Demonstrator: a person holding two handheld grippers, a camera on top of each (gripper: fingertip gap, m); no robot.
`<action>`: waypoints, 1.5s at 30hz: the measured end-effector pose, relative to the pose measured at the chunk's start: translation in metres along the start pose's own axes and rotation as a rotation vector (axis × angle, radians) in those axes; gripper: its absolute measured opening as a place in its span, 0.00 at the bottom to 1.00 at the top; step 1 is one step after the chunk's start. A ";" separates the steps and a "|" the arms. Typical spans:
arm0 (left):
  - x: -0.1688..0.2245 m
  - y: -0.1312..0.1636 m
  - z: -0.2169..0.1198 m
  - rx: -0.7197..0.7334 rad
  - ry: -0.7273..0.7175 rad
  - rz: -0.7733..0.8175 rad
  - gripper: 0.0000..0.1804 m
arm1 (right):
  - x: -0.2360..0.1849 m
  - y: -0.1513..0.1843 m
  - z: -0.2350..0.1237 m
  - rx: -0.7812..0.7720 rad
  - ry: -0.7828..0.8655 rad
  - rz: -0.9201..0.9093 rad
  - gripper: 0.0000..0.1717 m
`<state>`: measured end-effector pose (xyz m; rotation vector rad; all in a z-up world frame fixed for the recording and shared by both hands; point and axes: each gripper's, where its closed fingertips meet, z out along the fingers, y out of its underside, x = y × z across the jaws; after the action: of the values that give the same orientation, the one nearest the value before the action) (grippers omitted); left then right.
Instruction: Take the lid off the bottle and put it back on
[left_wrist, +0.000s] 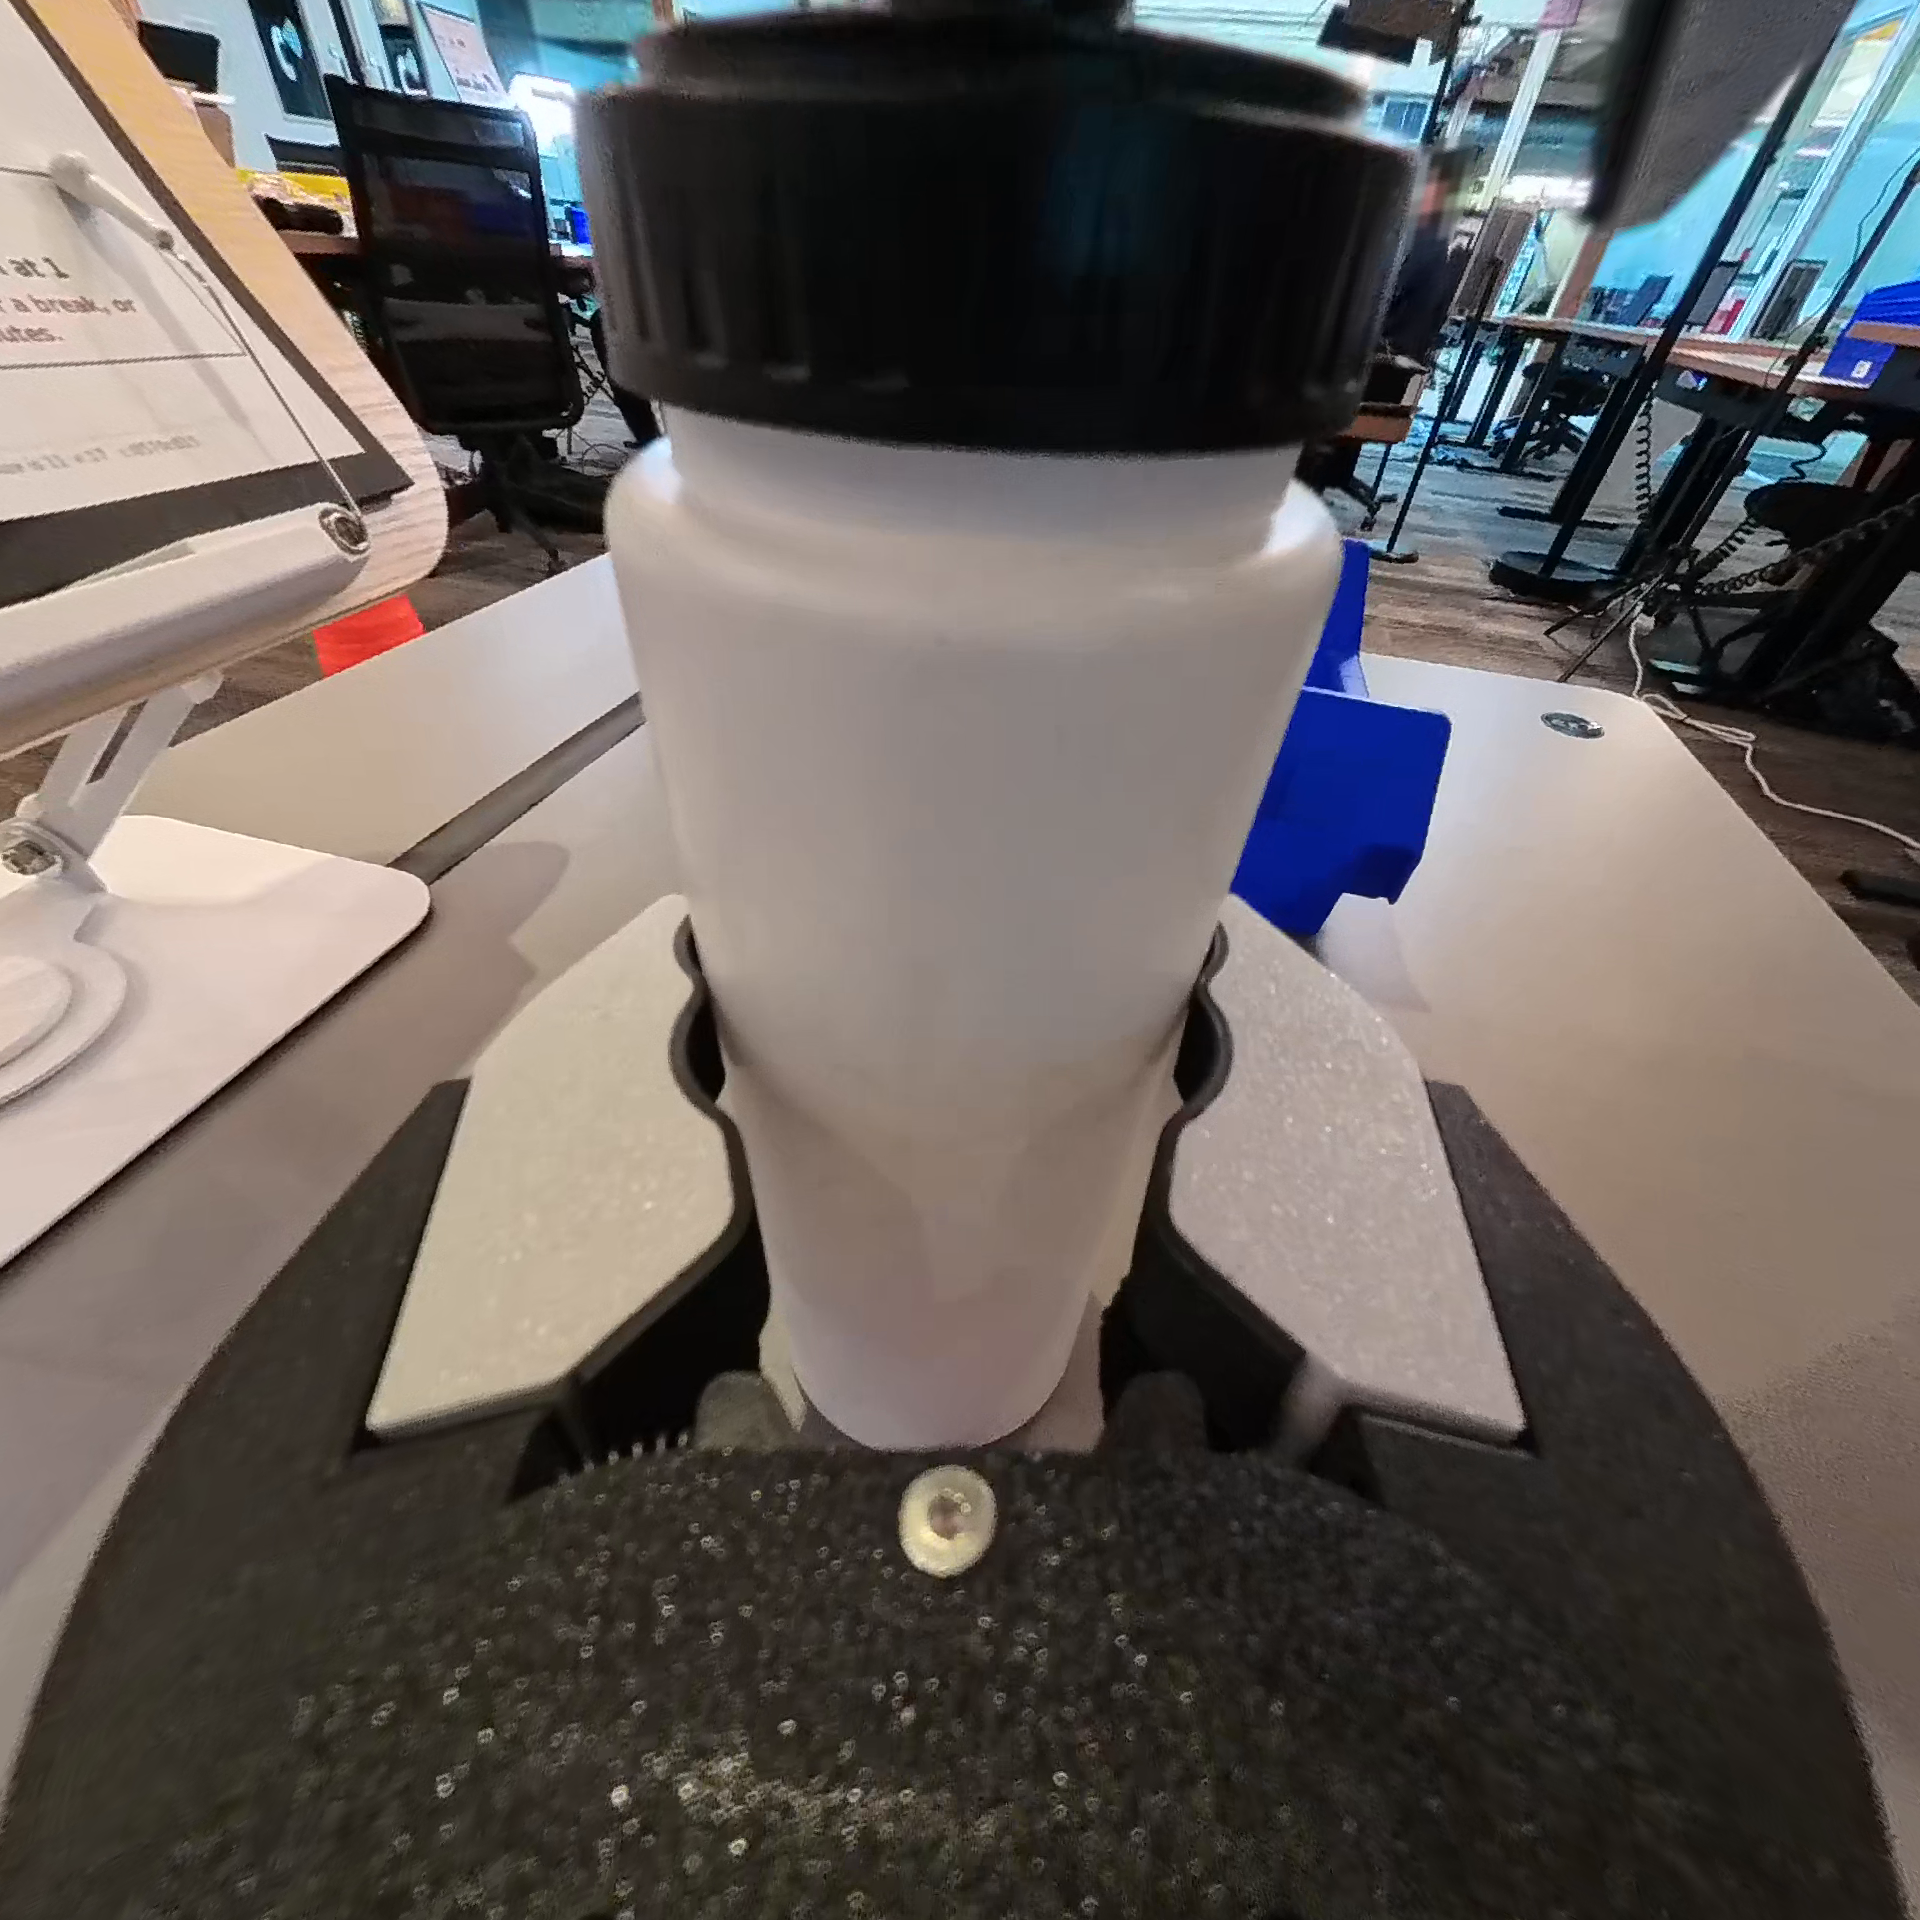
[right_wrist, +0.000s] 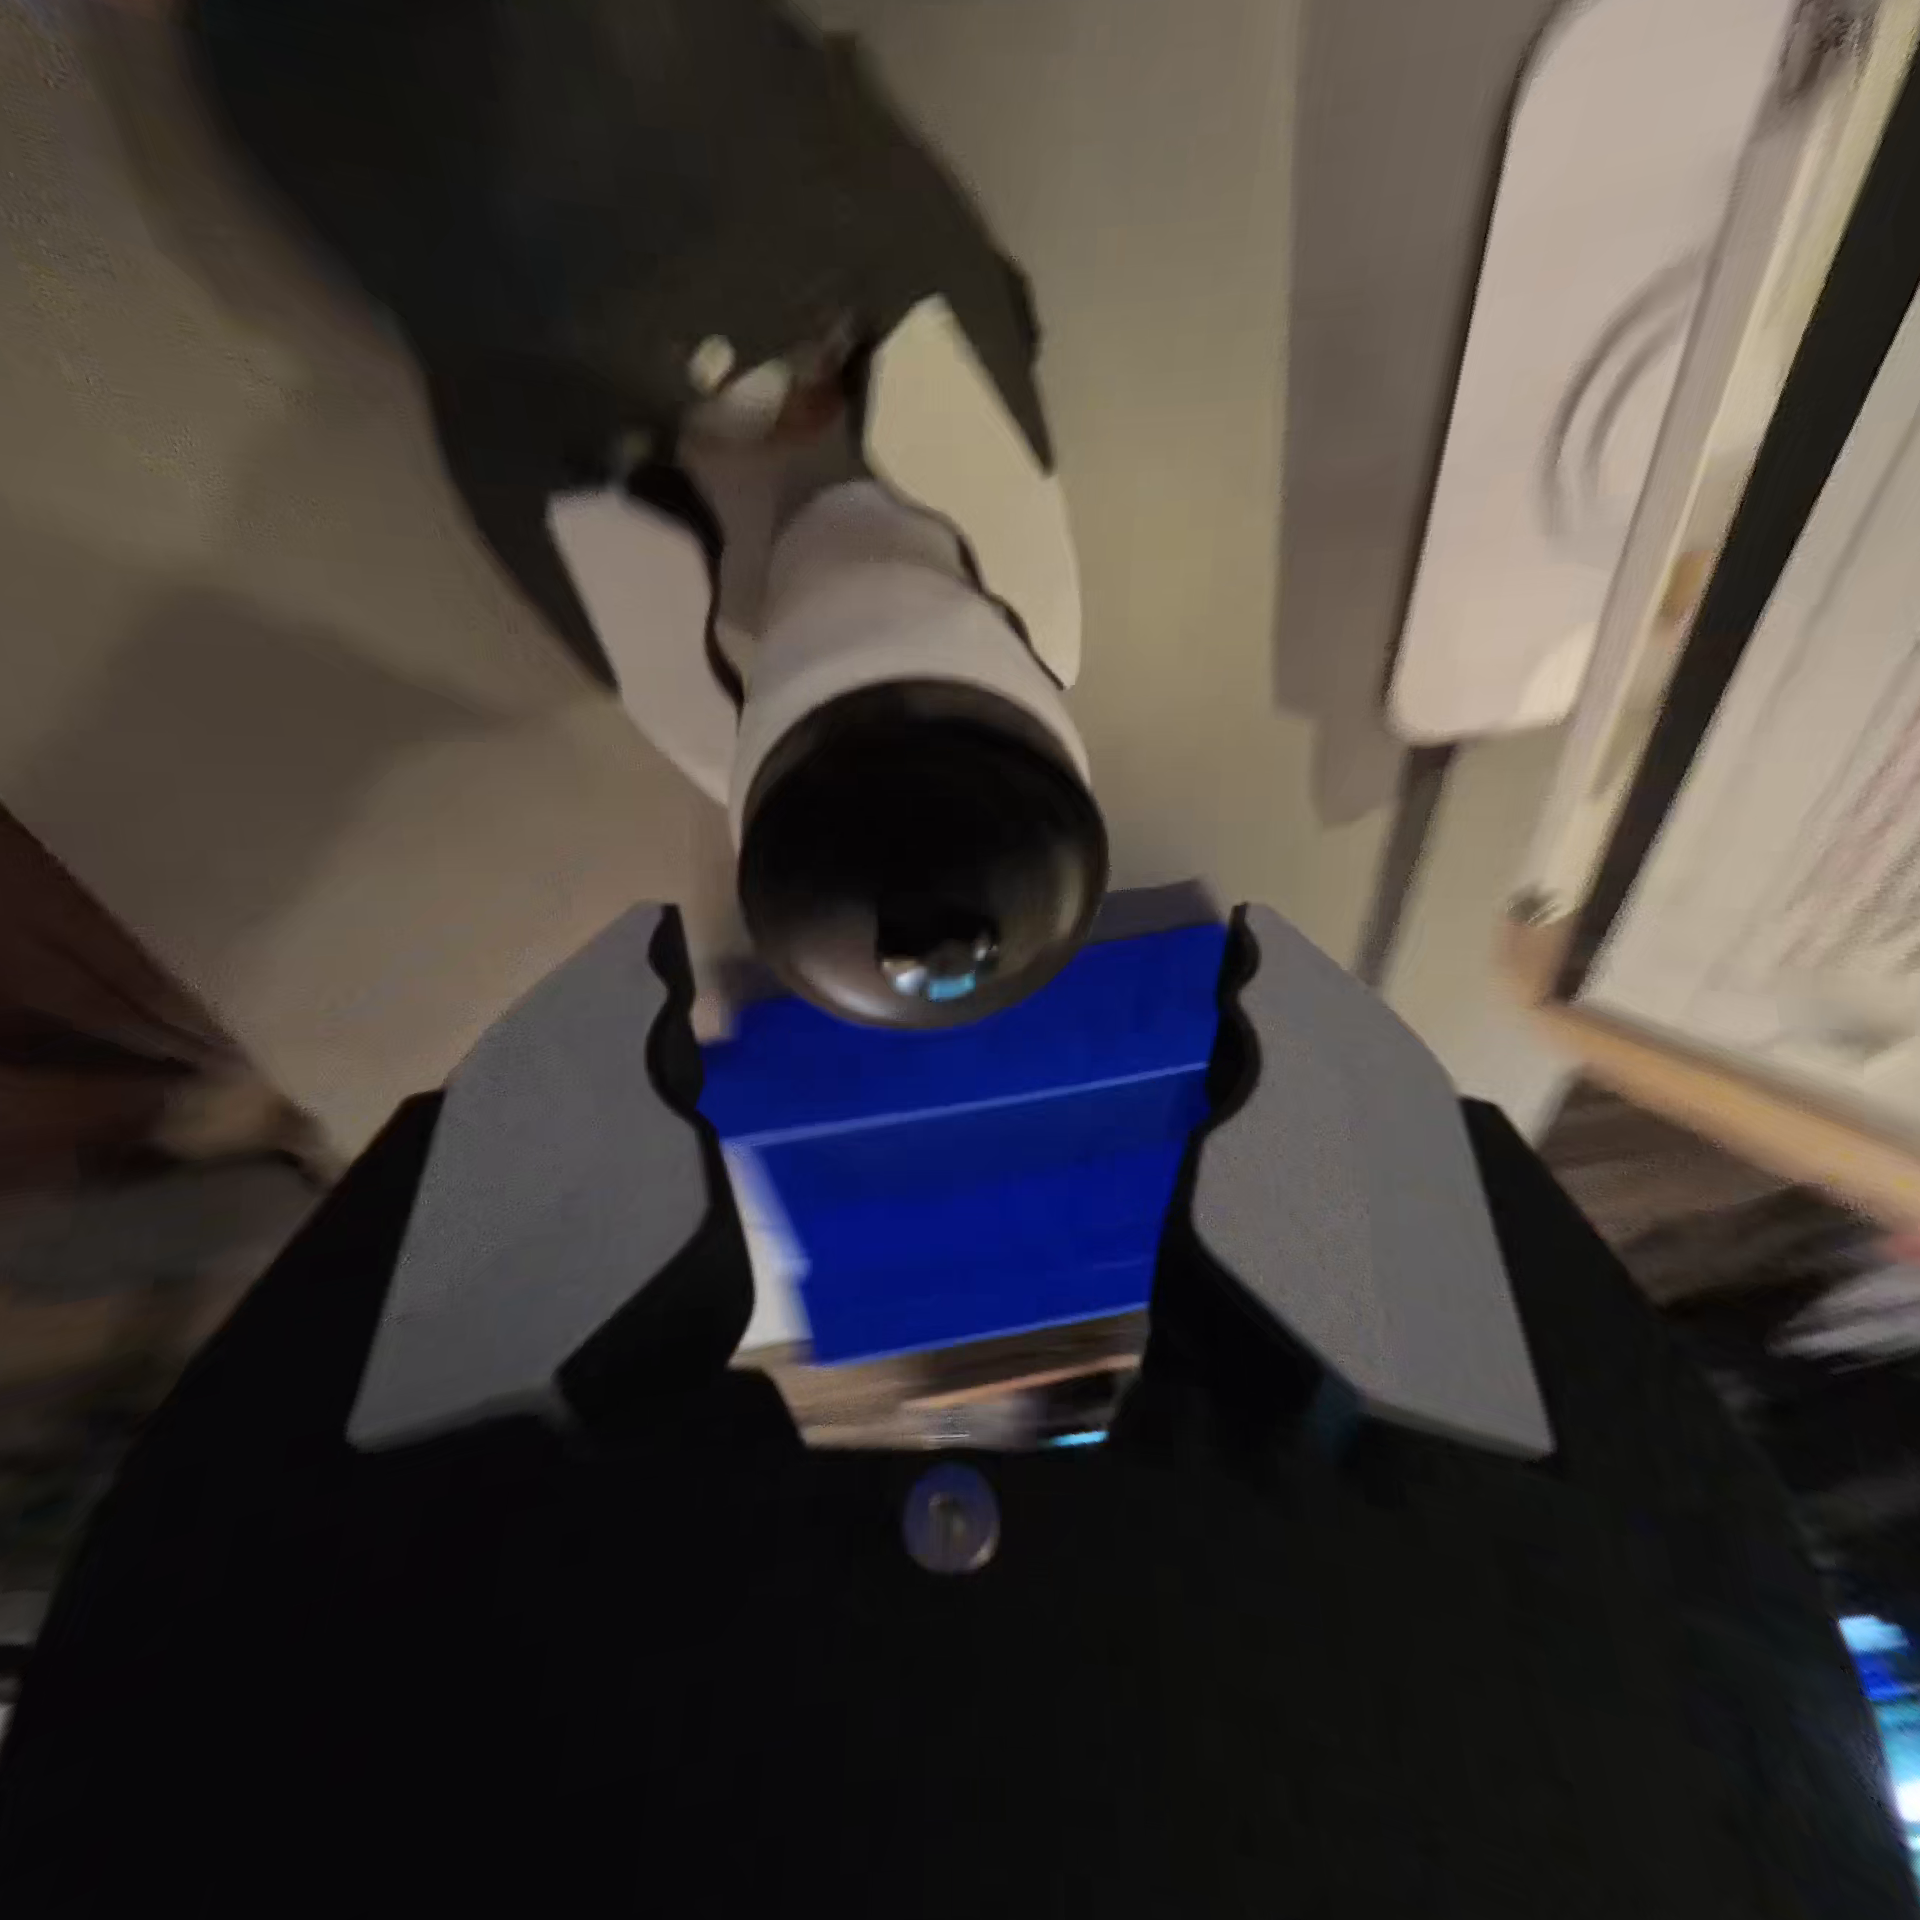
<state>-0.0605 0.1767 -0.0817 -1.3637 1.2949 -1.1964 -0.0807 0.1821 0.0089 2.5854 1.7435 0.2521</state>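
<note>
The white bottle is clamped upright between the pads of the left gripper, closest to the lens, and its black ribbed lid is seated on the neck at twelve o'clock. What is in the bottle cannot be told. A blue bin is seen behind it at two o'clock on the pale table; its contents are hidden. The right gripper is spread wide and bare, with the lid just beyond its fingertips.
</note>
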 end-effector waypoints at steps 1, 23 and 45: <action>0.000 0.000 0.000 0.000 0.001 -0.001 0.48 | -0.003 0.005 -0.003 0.012 0.025 -0.168 0.57; 0.001 0.000 0.000 -0.012 0.006 0.004 0.48 | -0.008 -0.007 0.013 0.069 -0.132 -0.200 0.41; 0.000 0.000 -0.002 -0.001 0.004 -0.011 0.48 | -0.003 0.015 0.001 0.076 0.123 -0.473 0.62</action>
<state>-0.0623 0.1764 -0.0819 -1.3714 1.2924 -1.2068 -0.0681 0.1739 0.0094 2.1471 2.3764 0.3421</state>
